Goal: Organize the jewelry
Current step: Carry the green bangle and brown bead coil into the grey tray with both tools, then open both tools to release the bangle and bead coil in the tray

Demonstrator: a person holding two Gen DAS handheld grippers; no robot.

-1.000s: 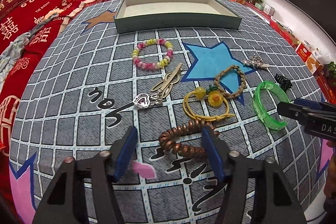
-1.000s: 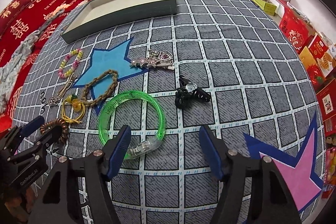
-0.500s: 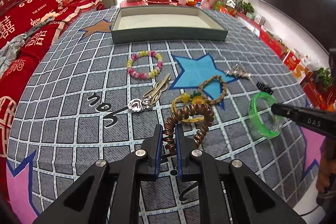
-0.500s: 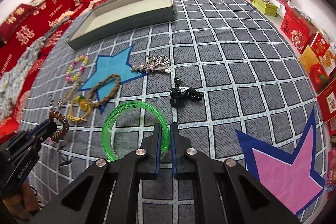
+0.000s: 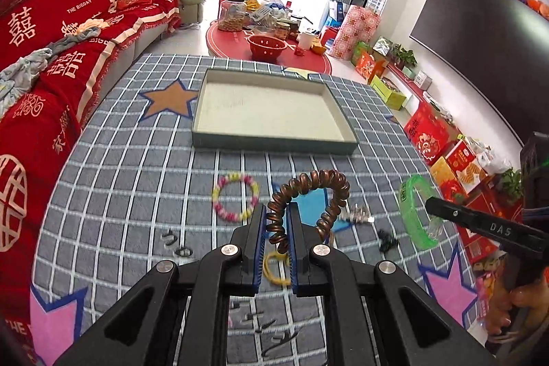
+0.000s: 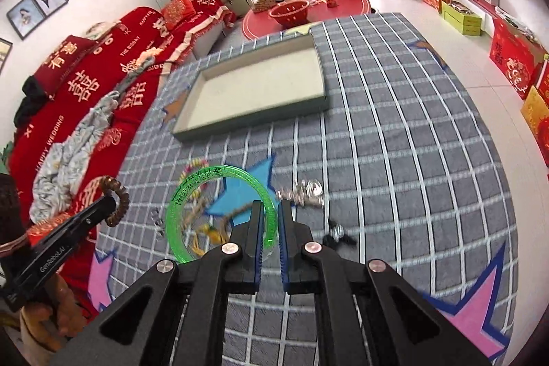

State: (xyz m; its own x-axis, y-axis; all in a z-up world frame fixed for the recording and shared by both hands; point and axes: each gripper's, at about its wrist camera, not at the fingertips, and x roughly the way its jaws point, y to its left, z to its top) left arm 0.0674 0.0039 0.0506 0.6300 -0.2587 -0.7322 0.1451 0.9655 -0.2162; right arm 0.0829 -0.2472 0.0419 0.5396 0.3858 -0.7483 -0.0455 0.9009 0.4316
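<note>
Jaws pinching copper coil bracelet (image 5: 310,194), green bangle (image 6: 219,211), both lifted

1. The shallow tray (image 5: 274,144) lay empty at upper centre, open from above.
2. Bare cloth (image 5: 137,180) separated it from the loose jewellery below.
3. The beaded bracelet (image 5: 235,197) lay at mid-frame.
</note>
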